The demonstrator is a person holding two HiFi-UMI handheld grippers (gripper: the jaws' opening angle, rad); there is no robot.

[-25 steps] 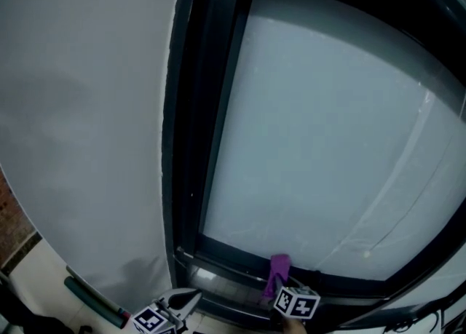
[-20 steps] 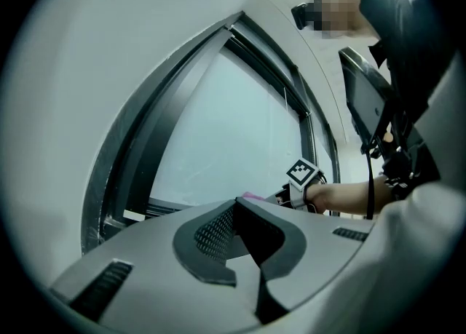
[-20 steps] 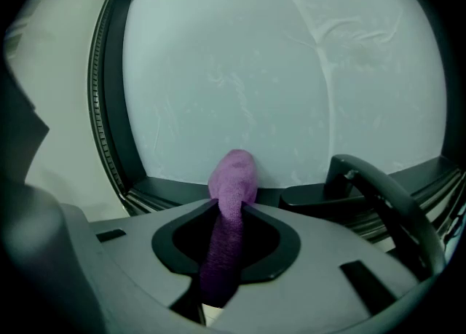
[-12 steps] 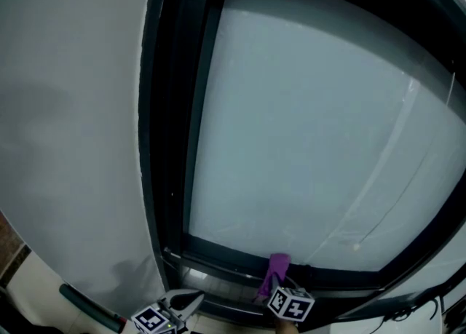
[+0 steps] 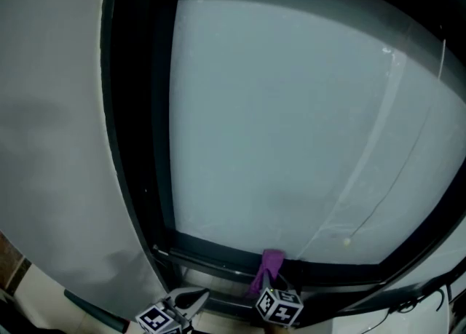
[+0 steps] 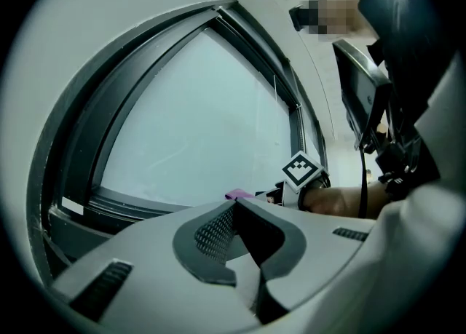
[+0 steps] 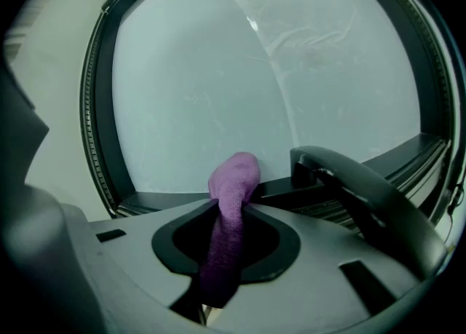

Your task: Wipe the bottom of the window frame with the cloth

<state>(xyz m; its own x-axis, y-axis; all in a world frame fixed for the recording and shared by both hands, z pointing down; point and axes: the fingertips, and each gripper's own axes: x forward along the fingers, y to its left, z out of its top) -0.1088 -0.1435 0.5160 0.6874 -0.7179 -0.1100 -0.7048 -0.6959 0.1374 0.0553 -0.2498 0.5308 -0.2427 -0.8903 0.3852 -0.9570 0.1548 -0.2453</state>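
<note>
Frosted glass (image 5: 291,121) fills the background inside the dark window frame (image 5: 211,251). At its bottom rail, the purple cloth (image 7: 231,187) is clamped in the right gripper (image 7: 233,207) fingers, its lower end hidden. On the left gripper (image 6: 234,204), the fingers are together and empty, and the head view crops it.

Two grippers are in view, the left gripper (image 6: 234,205) and the right gripper (image 7: 234,212). Each carries one marker cube, making two cubes: one at the bottom edge of the head view (image 5: 154,319) and one just to its right (image 5: 279,307). There is one purple cloth (image 7: 231,201). There is one window, with a single frosted pane (image 5: 277,107), one dark window frame (image 5: 138,143) and one dark handle (image 7: 349,180). One forearm (image 6: 342,198) shows.
</note>
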